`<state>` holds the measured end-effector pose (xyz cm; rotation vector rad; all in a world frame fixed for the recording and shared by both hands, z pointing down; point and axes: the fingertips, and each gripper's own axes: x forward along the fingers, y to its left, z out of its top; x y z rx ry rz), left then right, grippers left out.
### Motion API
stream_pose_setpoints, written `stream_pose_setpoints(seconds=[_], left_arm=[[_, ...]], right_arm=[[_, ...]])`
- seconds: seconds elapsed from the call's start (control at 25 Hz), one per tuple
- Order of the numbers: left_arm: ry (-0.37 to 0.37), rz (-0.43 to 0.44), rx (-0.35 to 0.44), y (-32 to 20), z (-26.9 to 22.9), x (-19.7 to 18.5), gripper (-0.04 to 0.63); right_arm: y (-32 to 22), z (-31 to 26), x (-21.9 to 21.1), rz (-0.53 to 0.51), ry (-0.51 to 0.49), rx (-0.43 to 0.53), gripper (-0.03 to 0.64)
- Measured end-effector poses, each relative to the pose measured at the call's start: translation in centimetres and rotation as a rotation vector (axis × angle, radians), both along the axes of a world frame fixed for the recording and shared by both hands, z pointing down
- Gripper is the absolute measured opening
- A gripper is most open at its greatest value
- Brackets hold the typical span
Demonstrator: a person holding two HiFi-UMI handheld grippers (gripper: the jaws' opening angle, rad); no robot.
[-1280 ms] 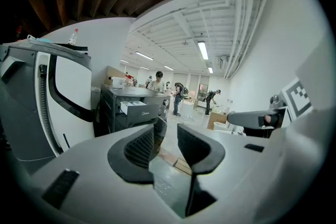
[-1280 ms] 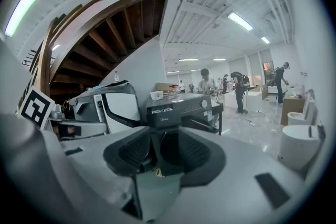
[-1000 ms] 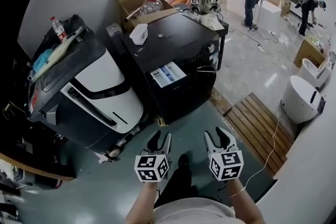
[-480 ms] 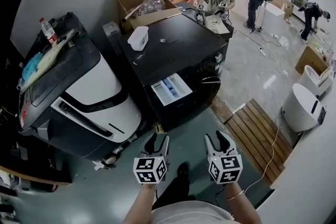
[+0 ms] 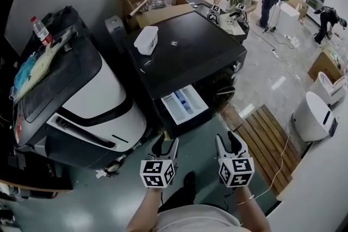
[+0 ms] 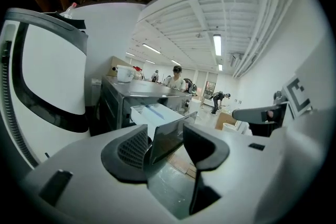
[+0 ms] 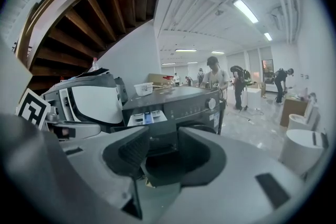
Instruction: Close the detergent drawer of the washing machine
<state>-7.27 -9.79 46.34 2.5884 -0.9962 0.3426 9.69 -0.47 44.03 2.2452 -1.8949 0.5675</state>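
A: Detergent drawer (image 5: 185, 105), where is it?

B: Standing pulled out of the black washing machine (image 5: 185, 46), at the upper left of its front, well ahead of both claws. The left gripper (image 5: 165, 144) is spreading its jaws with nothing between them. The right gripper (image 5: 228, 141) gapes too, empty.

A: How will it handle?

B: Probably light, stiff plastic that slides easily. I'd push squarely on its dark front panel (image 6: 167, 136) rather than pinch it, since a skewed shove could jam it.

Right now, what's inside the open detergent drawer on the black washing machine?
The detergent drawer holds white compartments and a blue insert near the middle. Whether any detergent is in them is too small to tell. Any part still back inside the washing machine is covered by its top.
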Motion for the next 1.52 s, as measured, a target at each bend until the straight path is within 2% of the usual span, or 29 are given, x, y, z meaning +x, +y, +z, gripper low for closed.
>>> stream_pose_setpoints(seconds=[0.28,0.56,0.76,1.16,1.52], left_arm=[[0.011,0.022,-0.017,-2.2,0.7,1.1,0.191],[0.024,-0.021,-0.038,-3.1,1.3,1.5,0.192],[0.03,-0.093,-0.045,-3.1,1.1,1.6,0.193],[-0.011,-0.271,-0.052,-2.3,1.8,1.4,0.195],[-0.058,-0.393,-0.063,-1.6,3.1,0.9,0.195]], right_arm=[[-3.3,0.1,0.7,0.006,0.006,-0.011,0.158],[-5.6,0.8,1.5,-0.033,0.003,-0.022,0.158],[-7.4,1.0,2.5,-0.103,-0.006,-0.02,0.158],[-10.1,1.9,3.2,-0.29,-0.007,-0.027,0.158],[-10.8,4.2,3.5,-0.427,-0.001,-0.07,0.158]])
